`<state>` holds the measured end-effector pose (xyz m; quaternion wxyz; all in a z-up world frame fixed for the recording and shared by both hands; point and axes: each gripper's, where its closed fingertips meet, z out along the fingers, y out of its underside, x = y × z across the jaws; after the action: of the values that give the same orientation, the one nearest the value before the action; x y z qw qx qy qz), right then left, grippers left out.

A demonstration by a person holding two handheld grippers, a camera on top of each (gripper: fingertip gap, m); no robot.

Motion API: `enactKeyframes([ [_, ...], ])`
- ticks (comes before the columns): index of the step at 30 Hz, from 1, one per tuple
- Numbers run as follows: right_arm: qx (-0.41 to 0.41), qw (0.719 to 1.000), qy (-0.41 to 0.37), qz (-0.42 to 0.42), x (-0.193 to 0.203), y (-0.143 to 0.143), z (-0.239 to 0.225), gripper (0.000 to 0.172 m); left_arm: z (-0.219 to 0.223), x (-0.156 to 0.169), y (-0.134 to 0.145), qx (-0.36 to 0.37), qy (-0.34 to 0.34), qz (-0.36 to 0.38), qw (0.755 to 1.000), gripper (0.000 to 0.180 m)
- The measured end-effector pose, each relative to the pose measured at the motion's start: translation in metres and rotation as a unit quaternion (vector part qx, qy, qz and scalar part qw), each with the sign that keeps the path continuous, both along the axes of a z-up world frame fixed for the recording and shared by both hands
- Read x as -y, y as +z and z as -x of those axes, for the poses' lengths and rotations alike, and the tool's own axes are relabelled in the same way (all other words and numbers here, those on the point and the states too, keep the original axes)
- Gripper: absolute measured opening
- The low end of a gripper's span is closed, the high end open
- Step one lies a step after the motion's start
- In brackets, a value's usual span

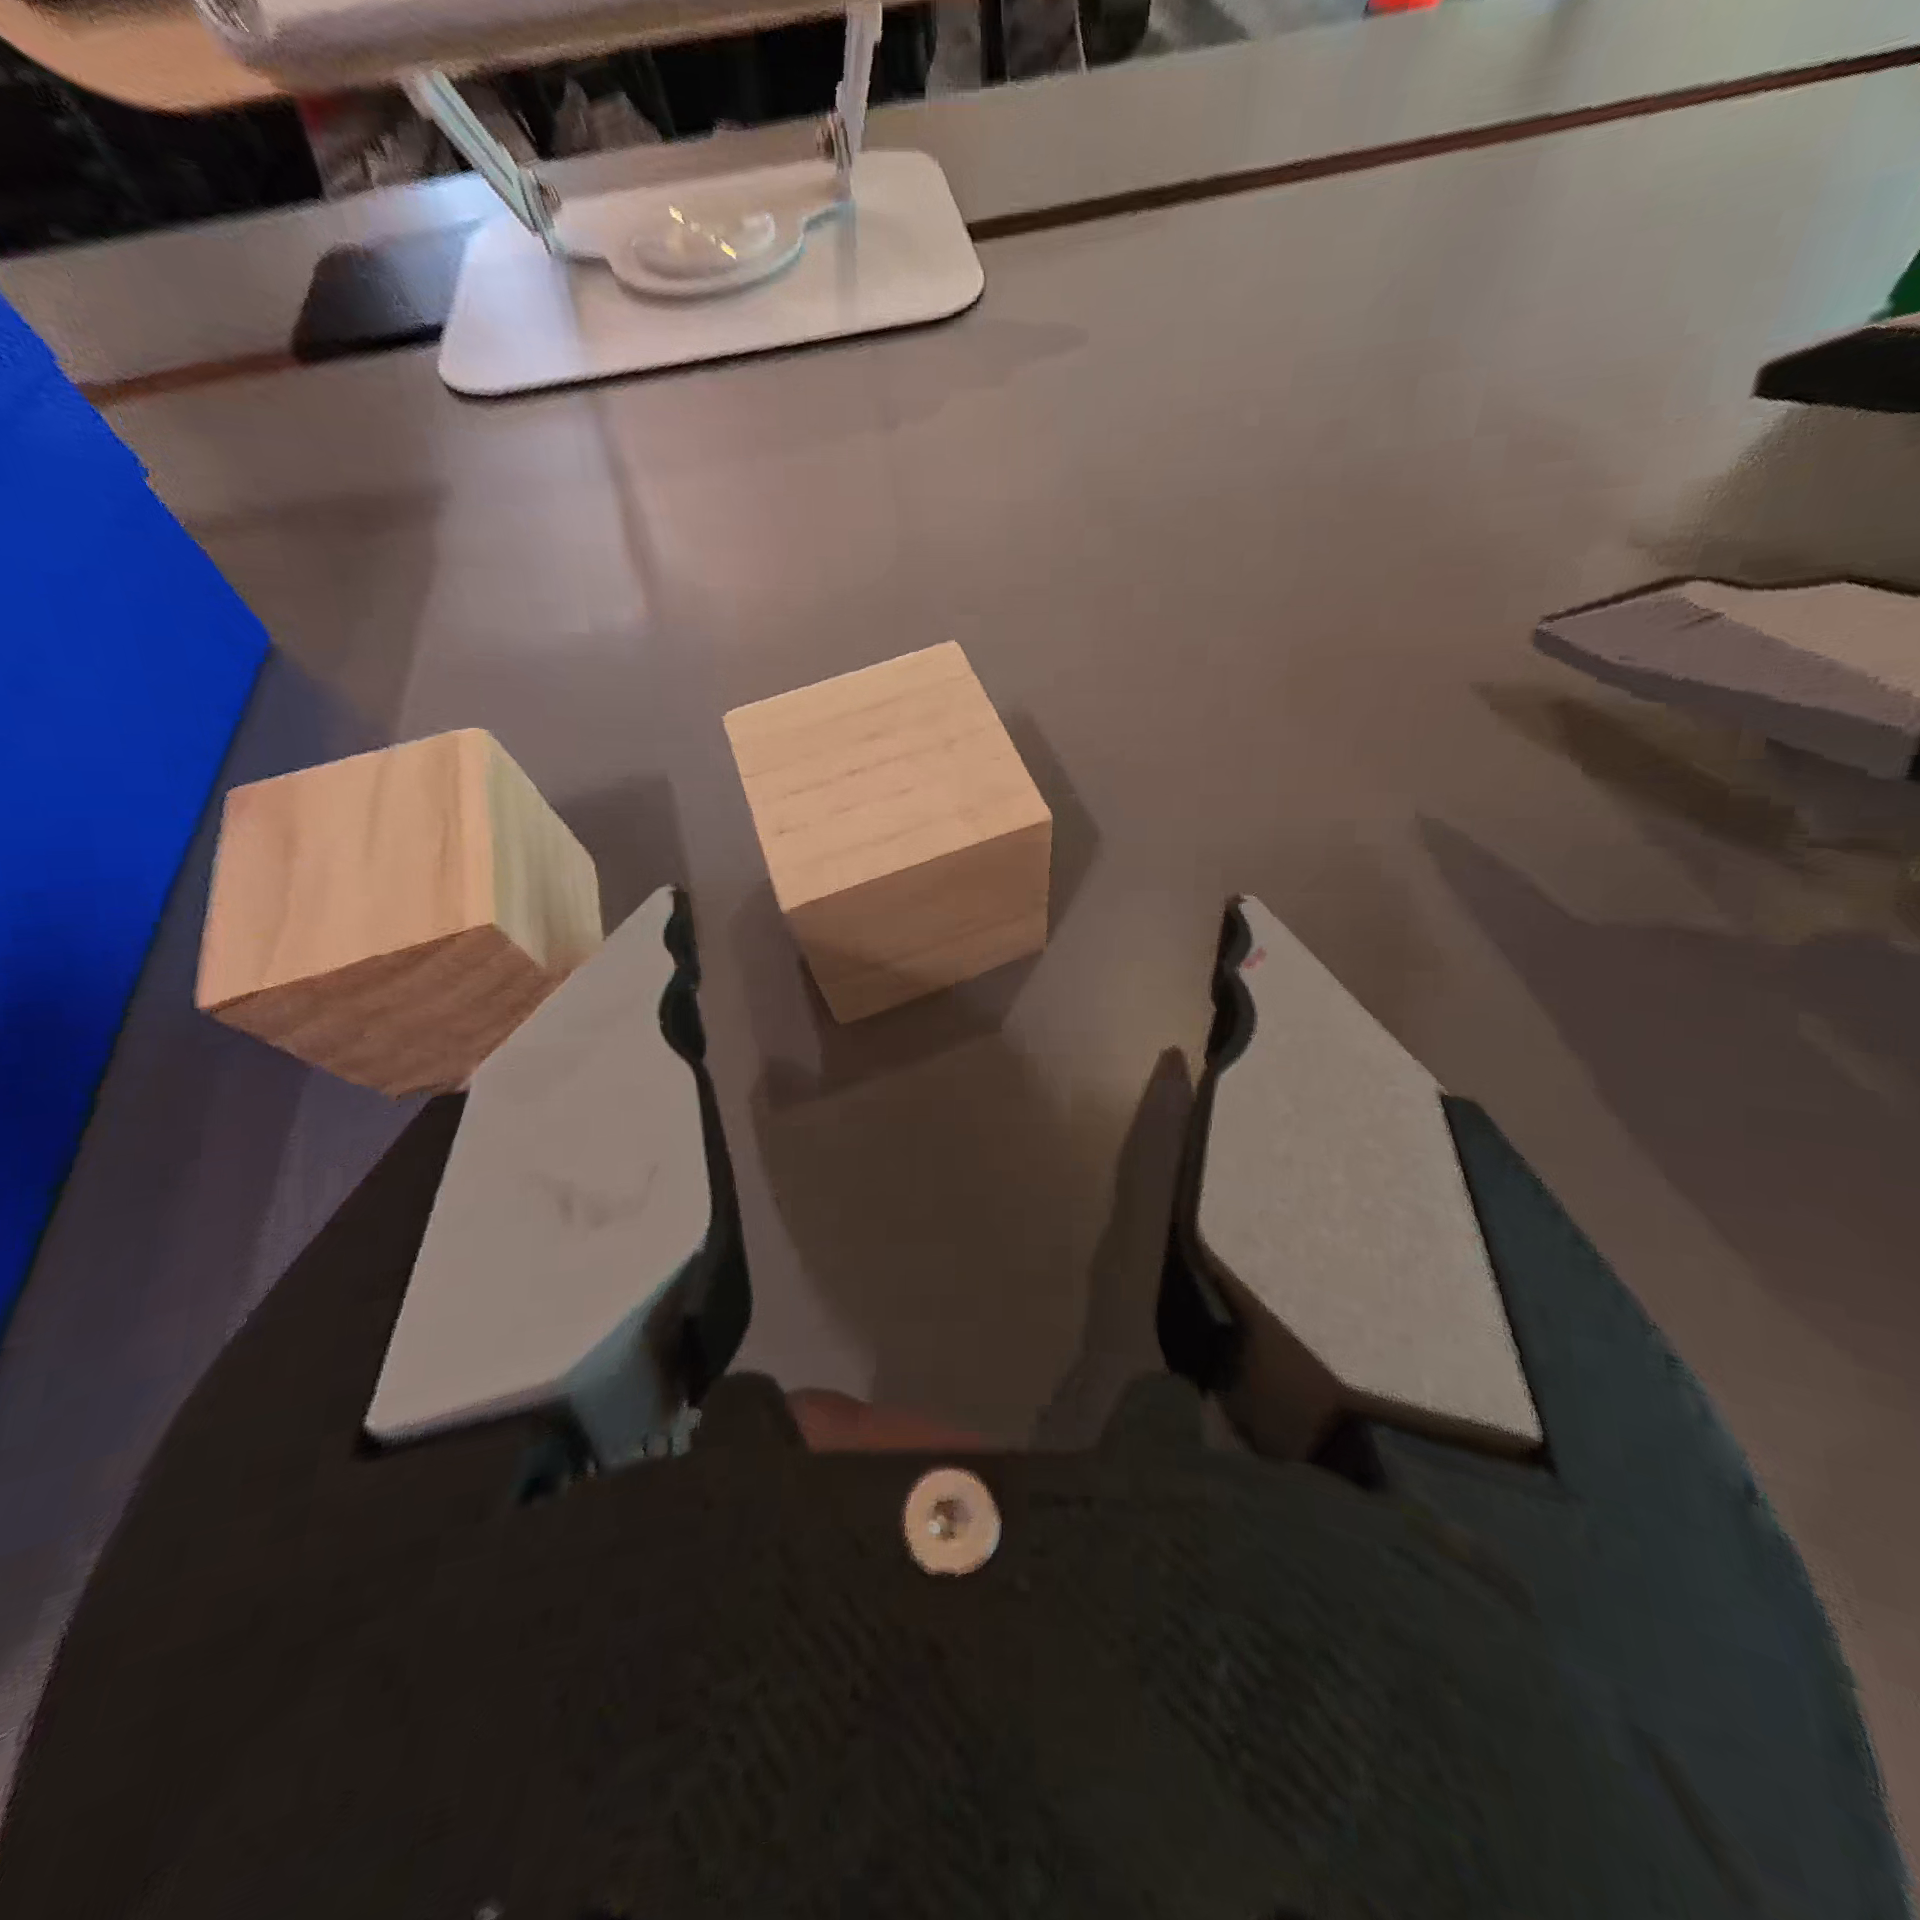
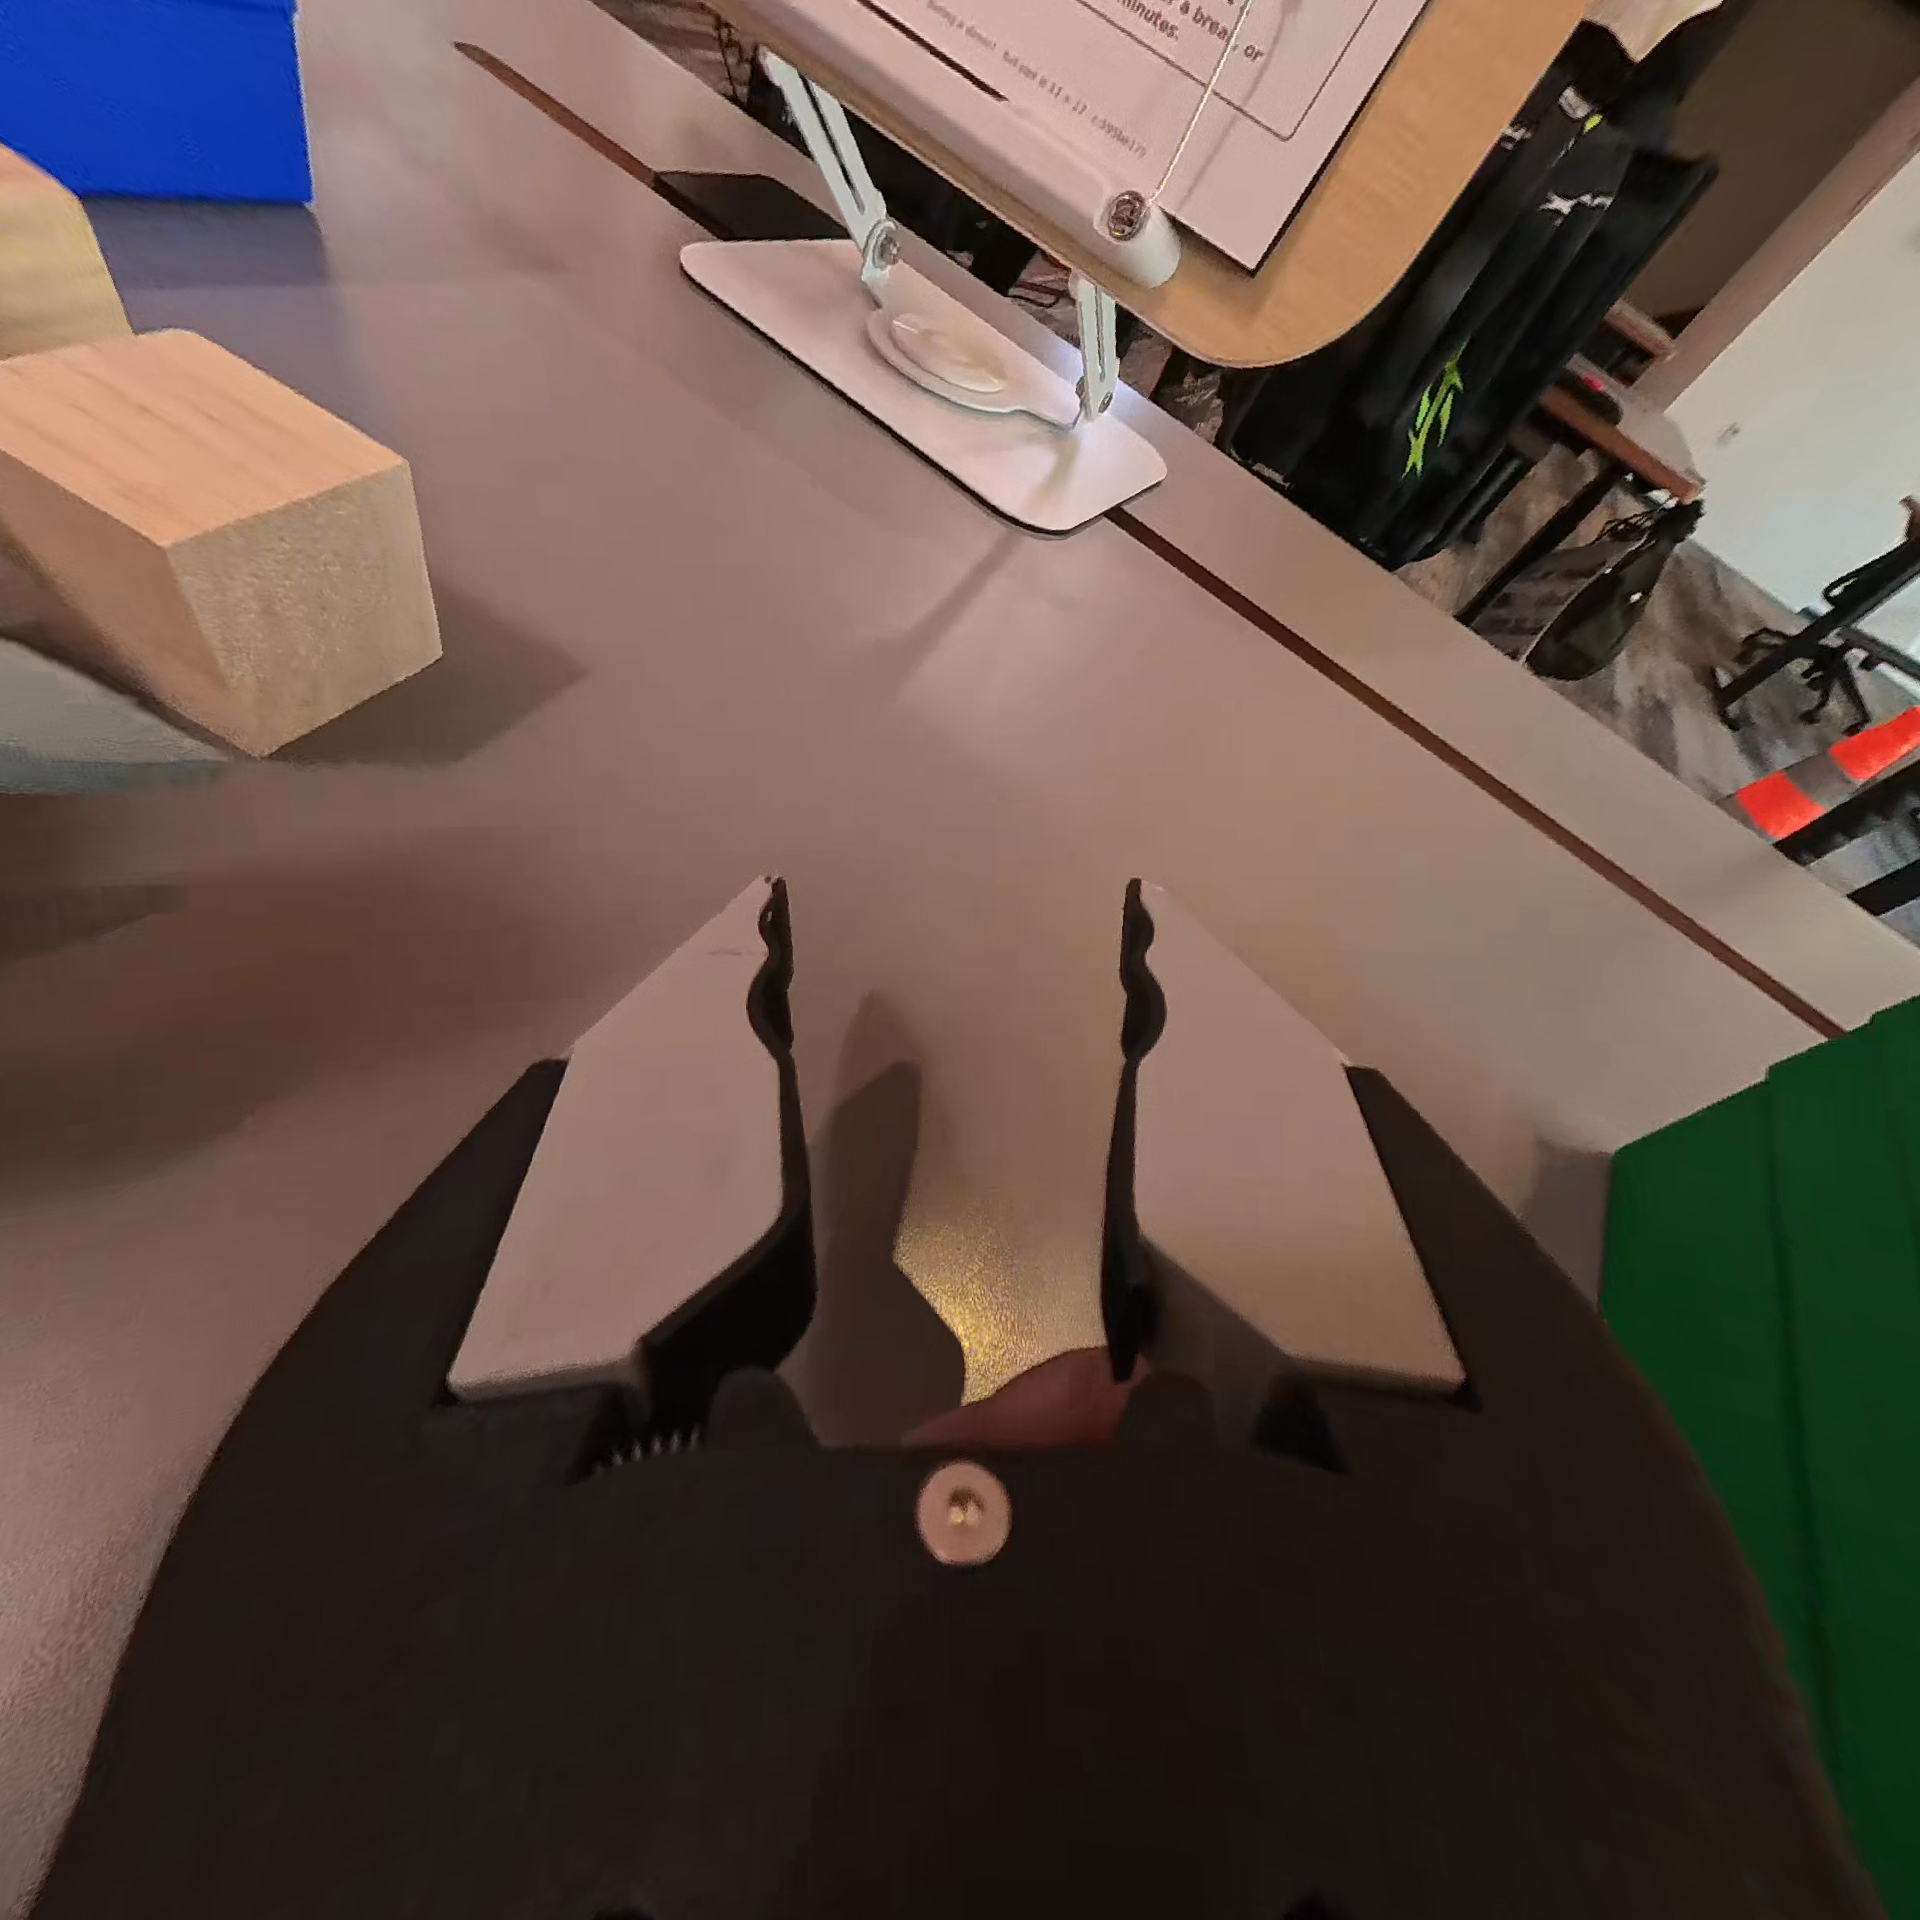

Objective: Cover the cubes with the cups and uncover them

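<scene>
Here, blue cup [image 1: 94,790] left of spread, empty left gripper [image 1: 956,914]; green cup [image 2: 1787,1351] right of spread, empty right gripper [image 2: 951,894]; 2 cubes [image 1: 894,821] uncovered between.

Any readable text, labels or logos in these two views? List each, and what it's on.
White sheet on the tilted wooden board: printed lines, partly cropped; not transcribing them.
Black bags behind the table: green logo marks, no readable words.
Pale wooden cubes, left gripper, right gripper: no writing.
</scene>
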<state>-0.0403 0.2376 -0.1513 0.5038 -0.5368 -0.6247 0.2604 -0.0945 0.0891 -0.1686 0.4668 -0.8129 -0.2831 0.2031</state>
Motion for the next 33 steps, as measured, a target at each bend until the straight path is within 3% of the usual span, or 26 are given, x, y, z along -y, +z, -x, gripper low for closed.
enactKeyframes([
  [5,0.009,0.999,-0.002,-0.043,0.005,-0.002,-0.003,0.058,0.012,-0.021,-0.015,0.071,-0.002,0.004,0.997,0.087],
  [7,0.010,0.999,0.009,-0.035,0.010,-0.003,-0.005,0.052,0.019,-0.027,-0.016,0.081,-0.013,-0.001,0.997,0.061],
  [10,-0.002,0.998,0.061,0.020,0.027,0.001,-0.010,0.044,0.019,-0.035,-0.016,0.085,-0.050,-0.002,0.995,0.061],
  [13,-0.008,0.985,0.118,0.125,0.042,0.004,-0.015,0.044,0.002,-0.044,-0.010,0.076,-0.138,-0.010,0.987,0.061],
  [16,-0.001,0.942,0.194,0.275,0.064,0.010,-0.021,0.055,-0.024,-0.041,0.019,-0.044,-0.234,-0.047,0.970,0.061],
  [19,0.002,0.885,0.262,0.384,0.086,0.022,-0.028,0.071,-0.059,-0.029,0.039,-0.217,-0.308,-0.041,0.925,0.060],
  [23,0.010,0.824,0.335,0.456,0.110,0.036,-0.038,0.081,-0.098,-0.027,0.023,-0.358,-0.362,0.040,0.860,0.061],
  [25,0.026,0.815,0.358,0.456,0.118,0.034,-0.043,0.071,-0.115,-0.031,0.018,-0.417,-0.379,0.065,0.824,0.061],
  [27,0.052,0.812,0.377,0.443,0.129,0.027,-0.049,0.073,-0.126,-0.034,0.013,-0.448,-0.386,0.083,0.803,0.061],
  [29,0.069,0.814,0.390,0.426,0.136,0.021,-0.053,0.081,-0.131,-0.034,0.010,-0.459,-0.390,0.091,0.793,0.061],
  [33,0.074,0.811,0.407,0.414,0.139,0.020,-0.057,0.071,-0.136,-0.029,0.016,-0.449,-0.396,0.064,0.799,0.060],
])
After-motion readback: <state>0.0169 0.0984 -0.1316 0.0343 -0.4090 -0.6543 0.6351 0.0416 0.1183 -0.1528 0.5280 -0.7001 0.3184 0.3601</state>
